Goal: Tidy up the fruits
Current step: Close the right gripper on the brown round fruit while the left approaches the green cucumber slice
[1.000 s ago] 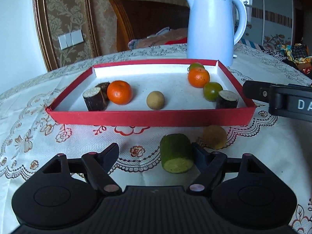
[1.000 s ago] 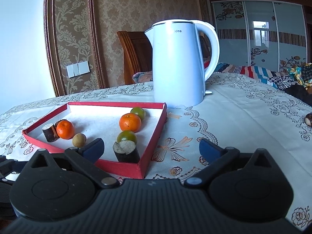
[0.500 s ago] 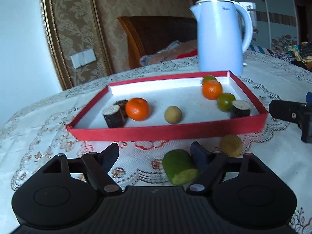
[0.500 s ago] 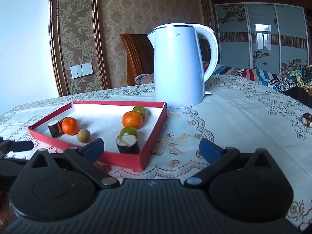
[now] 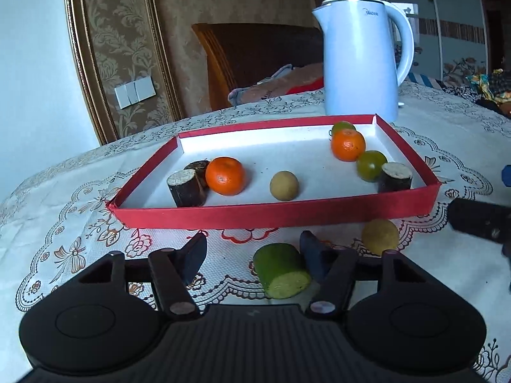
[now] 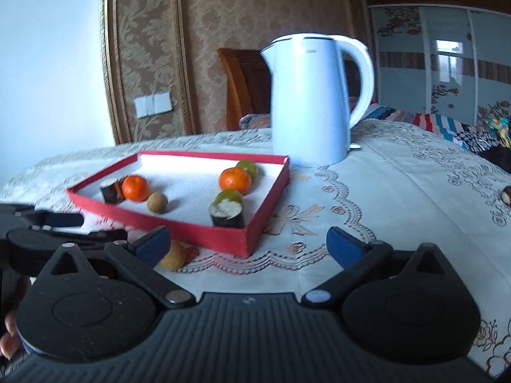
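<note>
A red tray (image 5: 274, 215) (image 6: 249, 239) on the tablecloth holds two oranges (image 5: 225, 175) (image 5: 348, 144), green fruits (image 5: 370, 165), a tan round fruit (image 5: 284, 185) and dark cut pieces (image 5: 186, 188) (image 5: 395, 177). In front of it lie a green cut piece (image 5: 281, 269) and a yellow round fruit (image 5: 380, 236) (image 6: 174, 255). My left gripper (image 5: 254, 257) is open; the green piece lies between its fingers, against the right finger (image 5: 313, 255). My right gripper (image 6: 249, 244) is open and empty, near the tray's right corner.
A white electric kettle (image 5: 362, 57) (image 6: 314, 99) stands behind the tray. A wooden chair (image 5: 255, 60) stands behind the table. A small dark object (image 6: 506, 194) lies at the far right. The right gripper's body (image 5: 479, 220) shows at the left view's right edge.
The left gripper has pulled back and tilted, so the tray looks farther. The right gripper has swung left and back; the yellow fruit and the left gripper now show in its view.
</note>
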{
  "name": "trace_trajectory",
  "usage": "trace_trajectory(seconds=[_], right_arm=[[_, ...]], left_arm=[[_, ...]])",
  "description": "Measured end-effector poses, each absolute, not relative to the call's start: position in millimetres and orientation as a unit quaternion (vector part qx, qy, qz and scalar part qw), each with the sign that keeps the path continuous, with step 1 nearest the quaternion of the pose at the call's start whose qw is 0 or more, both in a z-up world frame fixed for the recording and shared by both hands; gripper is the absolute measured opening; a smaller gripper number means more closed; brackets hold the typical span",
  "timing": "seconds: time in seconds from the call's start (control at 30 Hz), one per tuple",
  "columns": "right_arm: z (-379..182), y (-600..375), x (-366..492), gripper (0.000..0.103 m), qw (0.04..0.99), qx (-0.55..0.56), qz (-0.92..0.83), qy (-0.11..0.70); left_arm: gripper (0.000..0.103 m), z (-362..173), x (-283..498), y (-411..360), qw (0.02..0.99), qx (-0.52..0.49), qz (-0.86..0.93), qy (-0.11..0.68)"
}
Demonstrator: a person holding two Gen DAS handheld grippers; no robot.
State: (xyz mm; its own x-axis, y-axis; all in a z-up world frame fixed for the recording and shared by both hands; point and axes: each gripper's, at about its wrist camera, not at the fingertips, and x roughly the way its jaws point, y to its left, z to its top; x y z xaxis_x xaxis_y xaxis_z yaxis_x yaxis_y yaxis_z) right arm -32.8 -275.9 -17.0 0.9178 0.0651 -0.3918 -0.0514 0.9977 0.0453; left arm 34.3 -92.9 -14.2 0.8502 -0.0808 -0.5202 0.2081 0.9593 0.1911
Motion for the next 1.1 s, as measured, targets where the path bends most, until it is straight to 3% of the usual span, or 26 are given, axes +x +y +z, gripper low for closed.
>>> trace_trajectory(seconds=[0.07, 0.2, 0.5, 0.57, 0.63, 0.67, 0.83, 1.1], right_arm=[[-17, -268, -31, 0.097, 0.977, -0.002, 0.035, 0.208], [-19, -256, -28, 0.095, 0.972, -0.024, 0.055, 0.227], [-25, -231, 3, 0.077, 0.956, -0.019, 0.097, 0.276], [-27, -226, 10, 0.062, 0.953, -0.022, 0.099, 0.286], [-30, -222, 17, 0.055, 0.948, -0.026, 0.101, 0.299], [-31, -222, 22, 0.045, 0.946, -0.026, 0.101, 0.308], [-31, -220, 27, 0.027, 0.947, -0.031, 0.101, 0.305], [-29, -228, 21, 0.026, 0.952, -0.016, 0.091, 0.291]], left_arm=[[0.059, -13, 32, -94, 0.954, 0.128, -0.079, 0.258], [0.060, -11, 26, -86, 0.958, 0.147, -0.075, 0.235], [0.060, -5, 21, -59, 0.966, 0.126, -0.044, 0.220], [0.064, -6, 20, -62, 0.966, 0.133, -0.049, 0.217], [0.067, -6, 19, -63, 0.965, 0.137, -0.049, 0.216], [0.067, -6, 20, -62, 0.965, 0.135, -0.049, 0.217], [0.067, -3, 22, -51, 0.966, 0.104, -0.056, 0.231], [0.070, 2, 28, -28, 0.963, 0.035, -0.070, 0.259]])
